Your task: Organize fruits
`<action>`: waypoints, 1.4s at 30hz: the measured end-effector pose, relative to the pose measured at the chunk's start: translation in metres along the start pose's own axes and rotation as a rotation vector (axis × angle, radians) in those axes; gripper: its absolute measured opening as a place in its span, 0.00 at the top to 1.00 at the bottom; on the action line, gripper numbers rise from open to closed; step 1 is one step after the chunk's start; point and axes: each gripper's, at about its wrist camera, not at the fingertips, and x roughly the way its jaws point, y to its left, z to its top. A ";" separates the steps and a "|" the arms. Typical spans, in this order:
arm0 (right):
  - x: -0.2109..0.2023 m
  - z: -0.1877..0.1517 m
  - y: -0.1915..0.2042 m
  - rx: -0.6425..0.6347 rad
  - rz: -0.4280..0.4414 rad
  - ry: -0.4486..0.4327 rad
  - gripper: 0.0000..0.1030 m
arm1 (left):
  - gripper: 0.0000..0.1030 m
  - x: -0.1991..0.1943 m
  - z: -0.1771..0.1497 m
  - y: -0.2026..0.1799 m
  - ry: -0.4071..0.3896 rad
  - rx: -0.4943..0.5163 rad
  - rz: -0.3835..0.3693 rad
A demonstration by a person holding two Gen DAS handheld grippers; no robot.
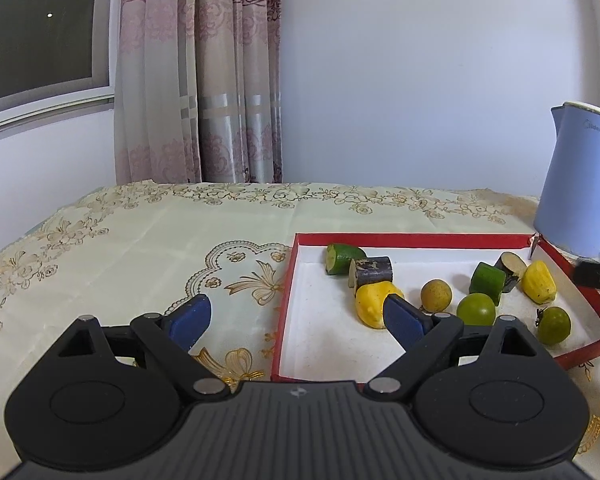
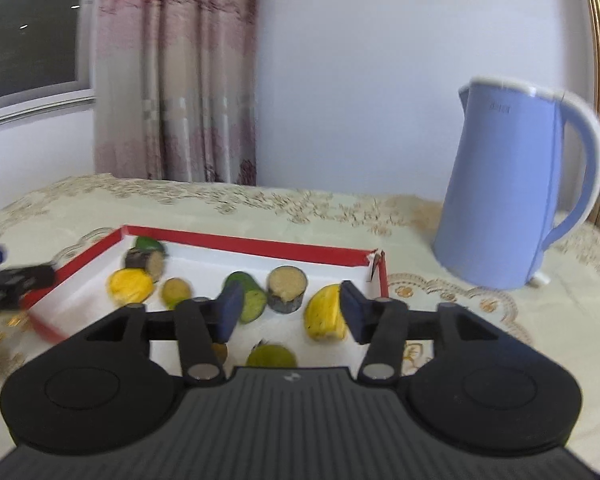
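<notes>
Both grippers are hovering low over the near edge of the table: the left gripper (image 1: 298,318) is holding its blue fingers wide apart with nothing between them, and the right gripper (image 2: 292,310) is holding its fingers partly apart over the red tray (image 1: 412,240), gripping nothing as far as the blurred view shows. All the fruit in sight is already lying inside the tray: a yellow piece (image 1: 374,304) near the left side, a green chunk (image 1: 342,258) touching a dark cut piece (image 1: 372,272) toward the back, a brownish round fruit (image 1: 436,295), two green round fruits (image 1: 476,309) and (image 1: 554,324), and another cluster of green, dark and yellow pieces at the right. Judgement: gathering looks finished or nearly so; no fruit is showing on the cloth outside, though sorting within the tray may remain. A cream tablecloth (image 1: 140,240) with gold flower embroidery is covering the table. A light blue kettle (image 2: 516,184) is standing just beyond the tray's far right corner. Behind, a pale wall, pink patterned curtain (image 1: 196,72) and dark window are showing.
</notes>
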 end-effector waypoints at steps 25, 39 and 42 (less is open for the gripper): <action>-0.071 -0.042 0.057 0.004 -0.002 -0.080 0.09 | 0.04 -0.003 -0.005 -0.011 -0.001 0.046 -0.006; -0.072 -0.048 0.060 -0.034 -0.003 -0.042 0.03 | 0.03 -0.003 -0.005 -0.013 0.004 0.057 -0.018; -0.072 -0.051 0.060 -0.041 -0.004 -0.026 0.01 | 0.03 -0.004 -0.005 -0.013 0.003 0.062 -0.022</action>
